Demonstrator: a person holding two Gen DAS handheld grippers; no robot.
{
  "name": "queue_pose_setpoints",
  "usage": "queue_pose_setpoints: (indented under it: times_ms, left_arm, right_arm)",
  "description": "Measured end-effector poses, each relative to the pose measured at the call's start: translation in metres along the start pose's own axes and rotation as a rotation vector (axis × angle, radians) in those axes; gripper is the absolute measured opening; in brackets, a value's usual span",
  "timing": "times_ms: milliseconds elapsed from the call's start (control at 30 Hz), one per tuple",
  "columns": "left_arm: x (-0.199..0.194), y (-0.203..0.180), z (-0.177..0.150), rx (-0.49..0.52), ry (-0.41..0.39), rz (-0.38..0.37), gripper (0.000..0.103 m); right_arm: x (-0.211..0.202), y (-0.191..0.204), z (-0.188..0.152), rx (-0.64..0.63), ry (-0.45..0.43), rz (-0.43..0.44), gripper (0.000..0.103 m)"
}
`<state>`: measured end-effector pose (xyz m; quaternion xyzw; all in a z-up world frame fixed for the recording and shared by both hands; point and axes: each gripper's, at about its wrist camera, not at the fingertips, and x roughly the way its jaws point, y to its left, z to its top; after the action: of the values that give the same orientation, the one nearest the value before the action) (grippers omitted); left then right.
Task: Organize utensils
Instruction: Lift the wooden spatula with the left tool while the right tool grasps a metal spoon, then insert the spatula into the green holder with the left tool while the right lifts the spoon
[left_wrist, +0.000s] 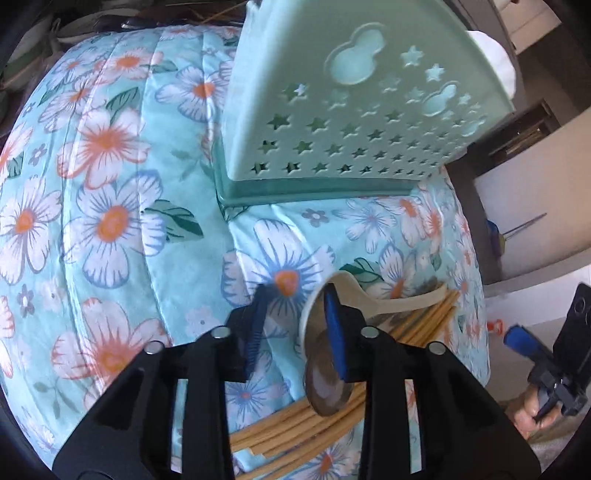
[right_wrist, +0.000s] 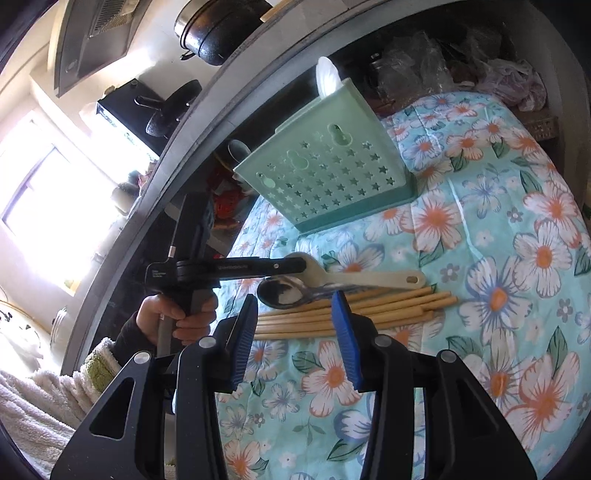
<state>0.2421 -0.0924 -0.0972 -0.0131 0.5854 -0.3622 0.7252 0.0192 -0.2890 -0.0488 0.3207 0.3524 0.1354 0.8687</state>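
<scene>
Floral turquoise cloth (right_wrist: 498, 229) covered the tabletop, kitchen clutter behind: a dark pot (right_wrist: 214, 29) and a range hood (right_wrist: 96, 33) up on the far side in the right wrist view. Mint-green utensil holder (left_wrist: 354, 103) with star cutouts stood on the cloth, a white piece (right_wrist: 327, 79) sticking out of its top. Bundle of bamboo chopsticks (right_wrist: 369, 310) lay flat on the cloth in front of the holder, well apart from it. 1 metal spoon (right_wrist: 284, 291) and 1 beige plastic spoon (right_wrist: 354, 277) lay on top of the chopsticks, side by side. Left gripper (left_wrist: 295, 328) was low over the spoons, jaws wide apart, nothing between them; 1 blue pad (left_wrist: 334, 332) sat just at the bowl of the beige spoon, contact unclear. Right gripper (right_wrist: 297, 332) hovered near the chopsticks, jaws spread open, holding nothing. Person's left hand (right_wrist: 177, 317) gripped the left tool's handle, fuzzy sleeve (right_wrist: 44, 398) at the wrist.
</scene>
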Motion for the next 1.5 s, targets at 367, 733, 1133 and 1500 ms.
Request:
queue_pose_setpoints:
  times_ms: [367, 733, 1133, 1500]
  left_arm:
    - [-0.044, -0.056, -0.024, 0.207, -0.297, 0.181, 0.005]
    - [-0.109, -0.045, -0.062, 0.087, -0.545, 0.246, 0.004]
    - [-0.167, 0.002, -0.108, -0.154, -0.674, 0.252, 0.004]
    - [-0.201, 0.01, -0.118, -0.176, -0.751, 0.277, 0.004]
  right_arm:
    - [-0.008, 0.009, -0.006, -0.042, -0.026, -0.057, 0.041]
    - [0.011, 0.046, -0.012, -0.214, -0.019, -0.135, 0.041]
    - [0.124, 0.116, -0.033, -0.676, 0.062, -0.409, 0.041]
    - [0.179, 0.118, -0.035, -0.735, 0.107, -0.596, 0.029]
